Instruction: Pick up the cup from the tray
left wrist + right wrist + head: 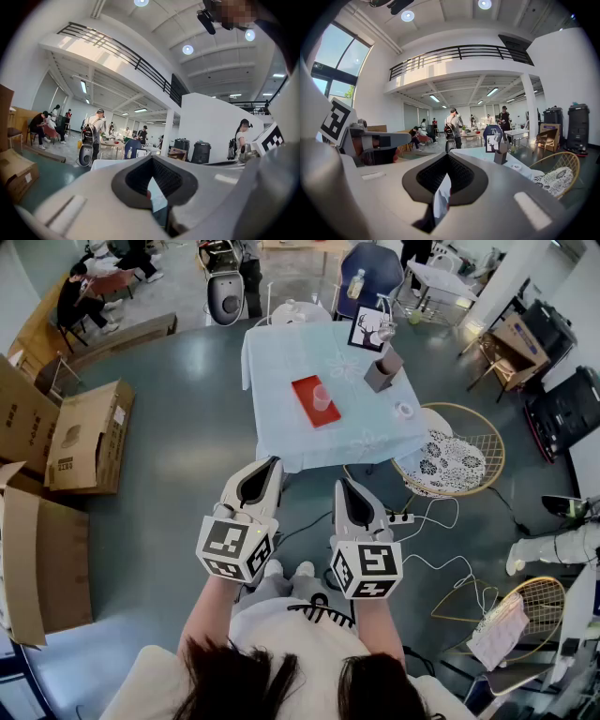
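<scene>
Two grippers are held in front of the person's chest, well short of the table (366, 432), so the pick-up has not begun in any practical sense. The cup (322, 397), a small clear one, stands on the red tray (305, 388) near the middle of the pale blue tablecloth, with nothing touching it. A stretch of open floor lies between the person and the table's near edge.

The left gripper (272, 467) has its jaws pressed together, and its own view shows nothing caught between them, only a sliver of the tablecloth through the hollow behind the tips. The right gripper (345, 486) is closed tight too and holds nothing. Both point roughly toward the table, the right one dipping a little.

Everything is left to do, as far as I can judge. The person has to step up to the table, spread one pair of jaws, bring them around the cup, close on it and lift it clear of the tray. The cup looks light and thin-walled, so a gentle squeeze would likely serve best. A grey box (382, 369) and a framed picture (368, 331) stand farther back on the table, apart from the tray, and should not get in the way.
</scene>
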A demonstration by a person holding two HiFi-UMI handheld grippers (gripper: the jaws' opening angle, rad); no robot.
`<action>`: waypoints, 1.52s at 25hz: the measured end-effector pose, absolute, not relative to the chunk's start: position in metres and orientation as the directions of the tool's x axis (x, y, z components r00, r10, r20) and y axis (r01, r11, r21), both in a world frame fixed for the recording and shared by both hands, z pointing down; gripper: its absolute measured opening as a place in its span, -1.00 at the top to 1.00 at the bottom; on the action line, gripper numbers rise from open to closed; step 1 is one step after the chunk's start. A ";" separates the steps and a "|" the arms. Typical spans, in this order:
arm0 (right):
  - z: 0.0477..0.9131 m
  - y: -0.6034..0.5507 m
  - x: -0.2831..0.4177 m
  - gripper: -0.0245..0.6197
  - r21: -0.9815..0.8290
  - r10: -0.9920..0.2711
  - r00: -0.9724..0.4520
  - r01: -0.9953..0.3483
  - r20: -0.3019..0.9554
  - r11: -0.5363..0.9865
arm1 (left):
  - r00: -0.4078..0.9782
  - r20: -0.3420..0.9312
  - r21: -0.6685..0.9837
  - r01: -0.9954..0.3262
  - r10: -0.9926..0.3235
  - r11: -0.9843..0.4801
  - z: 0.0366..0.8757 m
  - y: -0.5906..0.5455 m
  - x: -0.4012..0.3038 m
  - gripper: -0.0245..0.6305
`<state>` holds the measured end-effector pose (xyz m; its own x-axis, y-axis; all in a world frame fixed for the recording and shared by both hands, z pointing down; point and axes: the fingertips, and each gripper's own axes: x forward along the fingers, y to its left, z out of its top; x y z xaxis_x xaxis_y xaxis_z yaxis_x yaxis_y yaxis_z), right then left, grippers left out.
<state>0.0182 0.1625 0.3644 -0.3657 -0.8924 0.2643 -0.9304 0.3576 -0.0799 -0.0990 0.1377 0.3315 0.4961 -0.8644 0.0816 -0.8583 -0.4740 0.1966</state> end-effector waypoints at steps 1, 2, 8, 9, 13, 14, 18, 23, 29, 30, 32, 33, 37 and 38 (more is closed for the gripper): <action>0.364 0.162 0.018 0.85 -0.080 -0.893 -0.366 -0.930 0.264 0.358 | 0.497 0.082 0.197 -0.858 -0.864 -0.475 0.331 0.138 -0.099 0.93; 0.363 0.162 0.018 0.85 -0.080 -0.893 -0.366 -0.931 0.263 0.357 | 0.497 0.082 0.197 -0.858 -0.864 -0.475 0.331 0.139 -0.099 0.93; 0.363 0.162 0.020 0.85 -0.077 -0.896 -0.358 -0.933 0.262 0.351 | 0.502 0.078 0.195 -0.855 -0.861 -0.480 0.331 0.141 -0.097 0.93; 0.363 0.162 0.021 0.85 -0.076 -0.897 -0.357 -0.934 0.261 0.350 | 0.502 0.077 0.194 -0.855 -0.862 -0.481 0.331 0.142 -0.097 0.93; 0.361 0.161 0.021 0.85 -0.071 -0.899 -0.356 -0.934 0.255 0.349 | 0.501 0.077 0.193 -0.856 -0.862 -0.480 0.331 0.141 -0.097 0.93; 0.361 0.160 0.020 0.85 -0.070 -0.899 -0.355 -0.934 0.256 0.349 | 0.501 0.078 0.193 -0.856 -0.862 -0.480 0.332 0.141 -0.097 0.93; 0.360 0.160 0.020 0.85 -0.065 -0.899 -0.355 -0.934 0.258 0.350 | 0.502 0.082 0.193 -0.856 -0.861 -0.480 0.332 0.141 -0.097 0.93; 0.360 0.160 0.021 0.84 -0.119 -0.896 -0.368 -0.930 0.250 0.349 | 0.498 0.087 0.192 -0.858 -0.863 -0.476 0.333 0.142 -0.096 0.93; 0.361 0.155 0.026 0.84 -0.098 -0.909 -0.340 -0.940 0.240 0.326 | 0.495 0.090 0.193 -0.860 -0.864 -0.472 0.336 0.140 -0.096 0.93; 0.360 0.154 0.027 0.84 -0.102 -0.910 -0.340 -0.940 0.238 0.324 | 0.494 0.091 0.193 -0.861 -0.865 -0.471 0.336 0.140 -0.095 0.93; 0.359 0.153 0.030 0.84 -0.101 -0.911 -0.337 -0.941 0.236 0.322 | 0.491 0.093 0.192 -0.862 -0.866 -0.469 0.336 0.139 -0.094 0.93; 0.359 0.152 0.031 0.84 -0.101 -0.912 -0.336 -0.942 0.236 0.321 | 0.490 0.094 0.192 -0.863 -0.867 -0.467 0.335 0.138 -0.093 0.93; 0.359 0.149 0.038 0.84 -0.113 -0.911 -0.340 -0.940 0.235 0.322 | 0.484 0.099 0.191 -0.866 -0.869 -0.461 0.335 0.136 -0.087 0.93; 0.359 0.148 0.039 0.84 -0.116 -0.909 -0.346 -0.938 0.235 0.327 | 0.483 0.100 0.191 -0.868 -0.870 -0.459 0.335 0.135 -0.085 0.93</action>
<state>0.0394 0.1478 0.3590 -0.3456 -0.9086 0.2345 -0.9380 0.3268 -0.1160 -0.0853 0.1350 0.3353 0.4826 -0.8701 0.1000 -0.8675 -0.4593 0.1908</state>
